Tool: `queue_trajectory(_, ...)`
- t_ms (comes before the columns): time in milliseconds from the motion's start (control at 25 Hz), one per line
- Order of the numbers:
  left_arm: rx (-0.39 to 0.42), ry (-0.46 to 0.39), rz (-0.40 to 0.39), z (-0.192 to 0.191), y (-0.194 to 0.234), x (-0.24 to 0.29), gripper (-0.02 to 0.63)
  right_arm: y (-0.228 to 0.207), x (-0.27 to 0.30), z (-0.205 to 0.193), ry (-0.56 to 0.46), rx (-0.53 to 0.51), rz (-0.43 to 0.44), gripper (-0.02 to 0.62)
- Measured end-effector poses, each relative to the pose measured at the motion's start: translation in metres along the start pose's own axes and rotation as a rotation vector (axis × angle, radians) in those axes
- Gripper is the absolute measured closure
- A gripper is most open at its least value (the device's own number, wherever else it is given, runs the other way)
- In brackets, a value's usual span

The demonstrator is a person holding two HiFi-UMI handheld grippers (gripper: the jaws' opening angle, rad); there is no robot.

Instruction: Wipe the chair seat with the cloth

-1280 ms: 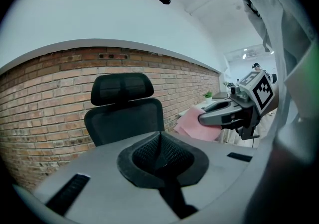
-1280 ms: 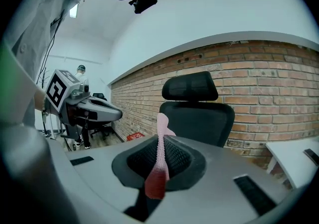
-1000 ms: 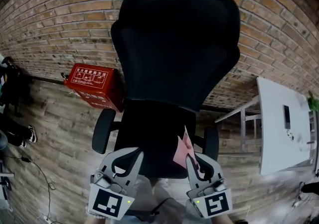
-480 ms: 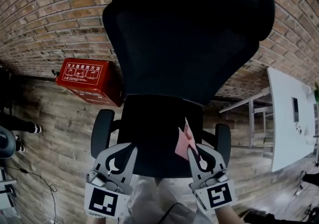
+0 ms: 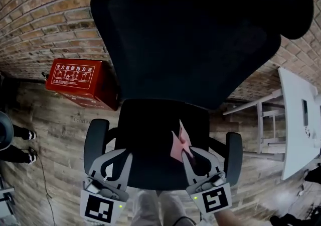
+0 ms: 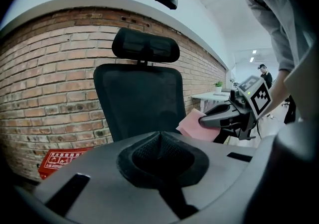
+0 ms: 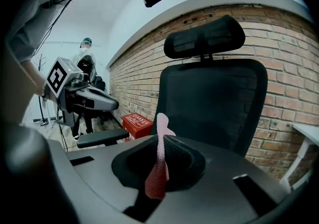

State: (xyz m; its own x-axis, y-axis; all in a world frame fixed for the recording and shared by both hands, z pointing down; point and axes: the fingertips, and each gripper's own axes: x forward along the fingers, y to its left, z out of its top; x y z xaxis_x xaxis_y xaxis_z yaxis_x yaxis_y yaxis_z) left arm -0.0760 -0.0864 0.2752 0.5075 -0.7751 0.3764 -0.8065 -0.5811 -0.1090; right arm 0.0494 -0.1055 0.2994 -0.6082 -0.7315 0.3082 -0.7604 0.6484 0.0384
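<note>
A black office chair stands against the brick wall, its seat [image 5: 150,129] below me and its tall mesh back [image 5: 190,44] filling the top of the head view. My right gripper [image 5: 187,153] hovers over the seat's front right, shut on a pink cloth [image 5: 178,142] that sticks up past the tips. Between its jaws the cloth [image 7: 159,166] shows as a thin pinched strip. My left gripper [image 5: 125,155] hangs over the seat's front left, shut with nothing in it. From the left gripper view I see the right gripper [image 6: 227,113] and cloth [image 6: 194,126] beside the chair back [image 6: 142,101].
A red box [image 5: 75,77] sits on the wood floor left of the chair. A white table [image 5: 301,119] stands to the right. Armrests [image 5: 95,137] [image 5: 233,149] flank the seat. A person's legs [image 5: 20,144] are at far left.
The chair has grown larger and nearer in the head view. Both grippers have come in over the seat's front edge, the right one still holding the cloth.
</note>
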Motion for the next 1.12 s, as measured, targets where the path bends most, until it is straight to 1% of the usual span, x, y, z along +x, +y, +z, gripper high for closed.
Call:
queue_trajectory(80, -0.024, 0.001, 0.007, -0.016, 0.003, 0.009, 0.588, 0.004, 0.014, -0.014, 0.003, -0.012, 0.020, 0.545)
queue_trajectory(400, -0.039, 0.033, 0.016, -0.069, 0.004, 0.033, 0.588, 0.012, 0.071, -0.066, 0.039, 0.015, 0.083, 0.545)
queue_trajectory(520, -0.066, 0.041, 0.025, -0.086, 0.004, 0.039, 0.588, 0.015, 0.092, -0.081, 0.054, 0.008, 0.107, 0.545)
queue_trajectory(880, -0.117, 0.054, 0.072, -0.135, 0.018, 0.059, 0.588, 0.035, 0.161, -0.112, 0.085, -0.049, 0.209, 0.545)
queue_trajectory(1120, -0.148, 0.069, 0.077, -0.159, 0.022, 0.063, 0.588, 0.052, 0.203, -0.133, 0.107, -0.077, 0.283, 0.545)
